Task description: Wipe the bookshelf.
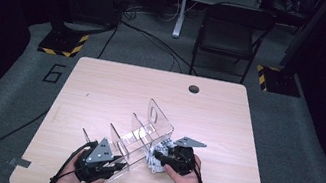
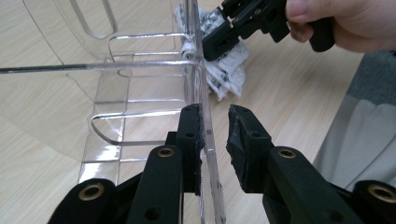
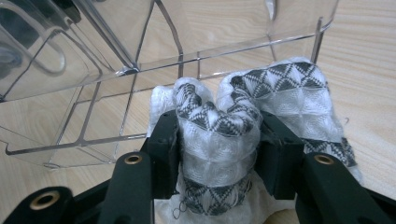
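The right claw point(image 3: 217, 154) pinches a bunched black-and-white patterned cloth point(image 3: 243, 116); we see the fabric bulging up between its two pads. The cloth sits on the tabletop point(image 1: 102, 81), touching the near right end of a clear acrylic divider rack point(image 1: 143, 134), which lies diagonally across the near middle of the tabletop.

The left claw point(image 2: 215, 140) straddles one thin clear wall point(image 2: 205, 93) of the rack at its near left end. In the left gripper view we see the left pad lying against the wall, while a gap remains between the wall and the right pad, so the claw is spread and not yet clamping.

In the high view, the left claw point(image 1: 112, 166) and the right claw point(image 1: 159, 157) are near each other, each held by one hand, at the near edge of the tabletop.
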Action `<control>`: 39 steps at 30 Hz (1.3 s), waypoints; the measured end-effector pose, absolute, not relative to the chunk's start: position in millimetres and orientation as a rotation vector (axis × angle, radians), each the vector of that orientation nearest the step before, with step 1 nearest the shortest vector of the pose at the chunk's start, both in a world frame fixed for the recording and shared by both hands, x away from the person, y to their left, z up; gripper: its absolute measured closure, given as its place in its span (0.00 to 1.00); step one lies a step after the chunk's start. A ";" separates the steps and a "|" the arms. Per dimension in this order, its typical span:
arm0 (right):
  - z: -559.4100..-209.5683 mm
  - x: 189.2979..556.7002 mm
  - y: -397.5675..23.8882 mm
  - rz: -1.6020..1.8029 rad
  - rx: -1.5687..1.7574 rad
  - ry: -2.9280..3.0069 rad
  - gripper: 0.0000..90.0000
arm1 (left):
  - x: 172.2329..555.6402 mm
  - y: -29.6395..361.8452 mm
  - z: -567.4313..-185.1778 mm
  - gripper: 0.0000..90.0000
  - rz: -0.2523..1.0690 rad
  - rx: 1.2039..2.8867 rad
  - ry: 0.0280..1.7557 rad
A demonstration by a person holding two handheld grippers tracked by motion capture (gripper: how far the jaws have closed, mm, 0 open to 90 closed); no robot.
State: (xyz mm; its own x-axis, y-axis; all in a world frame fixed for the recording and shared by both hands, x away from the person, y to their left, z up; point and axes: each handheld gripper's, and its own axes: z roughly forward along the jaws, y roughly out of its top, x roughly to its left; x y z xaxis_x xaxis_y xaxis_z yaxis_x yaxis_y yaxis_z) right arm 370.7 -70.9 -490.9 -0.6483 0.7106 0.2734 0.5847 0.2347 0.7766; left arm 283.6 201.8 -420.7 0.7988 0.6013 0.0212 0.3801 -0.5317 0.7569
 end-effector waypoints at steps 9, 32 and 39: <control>-493.6 360.1 -57.1 1.366 1.174 2.416 0.60 | 286.8 212.5 -427.0 0.91 0.312 2.127 0.726; -496.0 360.6 -55.1 1.386 1.154 2.432 0.60 | 286.9 215.0 -432.1 0.91 0.337 2.116 0.650; -494.0 371.6 -65.6 1.401 1.247 2.356 0.60 | 287.1 215.2 -432.0 0.91 0.332 2.116 0.650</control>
